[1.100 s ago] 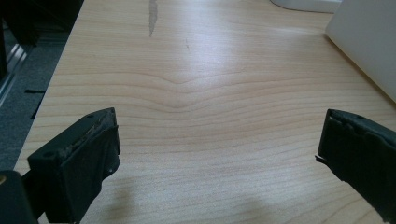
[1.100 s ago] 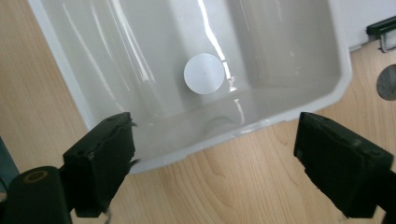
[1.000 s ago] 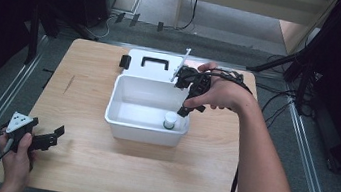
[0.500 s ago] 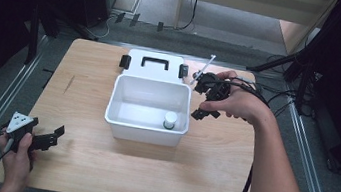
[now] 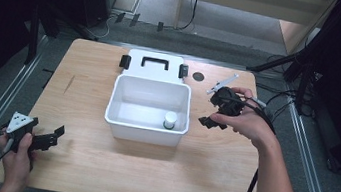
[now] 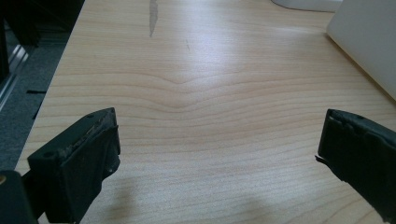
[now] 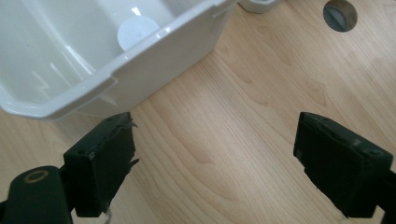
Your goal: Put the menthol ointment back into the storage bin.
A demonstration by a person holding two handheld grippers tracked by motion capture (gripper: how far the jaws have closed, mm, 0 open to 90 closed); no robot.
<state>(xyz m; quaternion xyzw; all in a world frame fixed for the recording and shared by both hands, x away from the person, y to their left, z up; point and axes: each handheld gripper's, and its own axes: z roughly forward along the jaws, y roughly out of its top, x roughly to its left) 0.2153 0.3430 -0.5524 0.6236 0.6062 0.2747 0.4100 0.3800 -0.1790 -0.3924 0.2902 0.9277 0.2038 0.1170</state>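
Note:
A white plastic box (image 5: 119, 119) stands open on the wooden table, its lid (image 5: 154, 65) with a black handle lying flat behind it. Inside the box, near its front right corner, stands a small white-capped bottle (image 5: 170, 120), whose round cap (image 7: 137, 31) also appears in the right gripper view. My right gripper (image 5: 210, 123) hovers just right of the box, jaws wide apart and empty (image 7: 212, 163). My left gripper (image 5: 54, 136) rests low at the table's front left, open over bare wood (image 6: 217, 149), with the box wall (image 6: 369, 42) off to its right.
A round cable hole (image 5: 198, 76) sits in the table (image 5: 207, 182) behind the right gripper. Metal rails run along both sides of the table. Black stands and cables crowd the floor at the back and right.
My right gripper has drawn out of the box and moved right and toward me, leaving the bottle standing inside. The left gripper has stayed put.

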